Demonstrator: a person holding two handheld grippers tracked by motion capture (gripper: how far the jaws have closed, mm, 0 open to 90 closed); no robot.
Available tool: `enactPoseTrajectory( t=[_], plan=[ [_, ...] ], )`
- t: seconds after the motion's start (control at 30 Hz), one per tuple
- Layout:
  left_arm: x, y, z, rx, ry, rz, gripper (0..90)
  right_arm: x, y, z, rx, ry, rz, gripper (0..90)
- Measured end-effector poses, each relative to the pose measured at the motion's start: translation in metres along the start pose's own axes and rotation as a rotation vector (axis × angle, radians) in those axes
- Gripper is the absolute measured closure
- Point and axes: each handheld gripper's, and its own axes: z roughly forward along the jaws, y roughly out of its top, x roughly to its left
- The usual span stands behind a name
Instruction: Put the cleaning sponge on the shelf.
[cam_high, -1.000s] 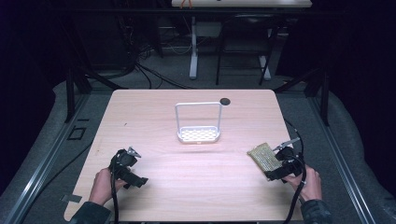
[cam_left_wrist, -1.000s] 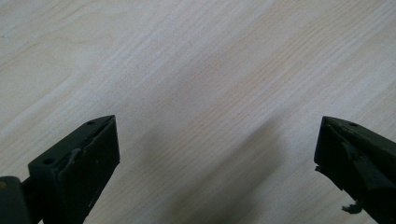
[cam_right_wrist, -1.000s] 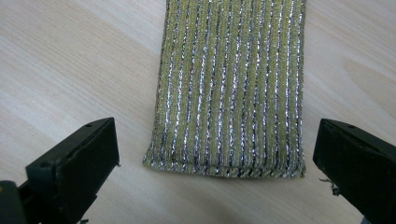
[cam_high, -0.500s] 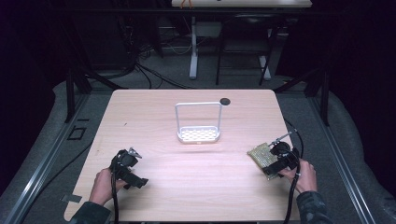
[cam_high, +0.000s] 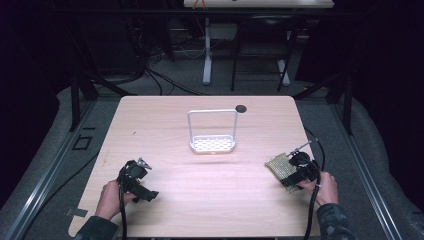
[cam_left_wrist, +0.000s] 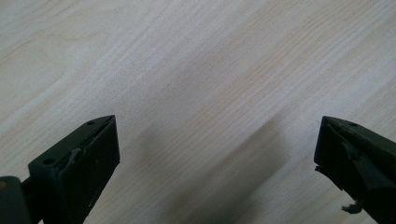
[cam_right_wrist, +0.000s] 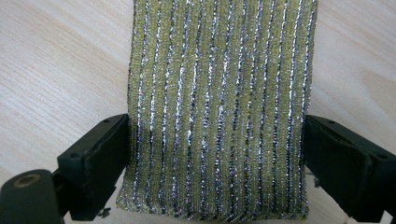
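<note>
Right gripper (cam_high: 295, 172) has moved in over the yellow-green scrubbing sponge with silver glitter stripes (cam_high: 281, 168) since a second ago, when it sat just to the sponge's right; half a second ago it was already over the near-right edge, and now it sits a little further onto it. In the right gripper view the sponge (cam_right_wrist: 219, 107) lies flat on the light wood-grain table (cam_high: 165, 135) between the two black jaws, which flank its long sides and touch or nearly touch it, cannot tell if they squeeze yet. Sponge is at the table's right side, near the front edge, same spot as before. Left gripper (cam_high: 139, 181) is unchanged at the front left, jaws spread wide over bare wood. White wire-frame rack with perforated tray (cam_high: 212, 142) stays mid-table, well apart from both grippers; small black round disc (cam_high: 241, 108) sits behind it.
</note>
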Motion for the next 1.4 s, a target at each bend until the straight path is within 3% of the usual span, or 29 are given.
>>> enactPoseTrajectory(
  t=[0.4,0.9,1.4],
  plan=[
    [0.0,0.0,0.0,0.0,0.001,0.001,0.2,0.001,-0.001,-0.001,-0.004,0.003,-0.009,18.5],
    [0.0,0.0,0.0,0.0,0.002,0.002,0.3,0.002,-0.003,-0.006,-0.035,0.008,0.0,39.1],
    [0.0,0.0,-0.001,0.0,0.003,0.002,0.3,0.011,0.001,-0.019,-0.077,0.002,-0.012,40.1]
  ],
)
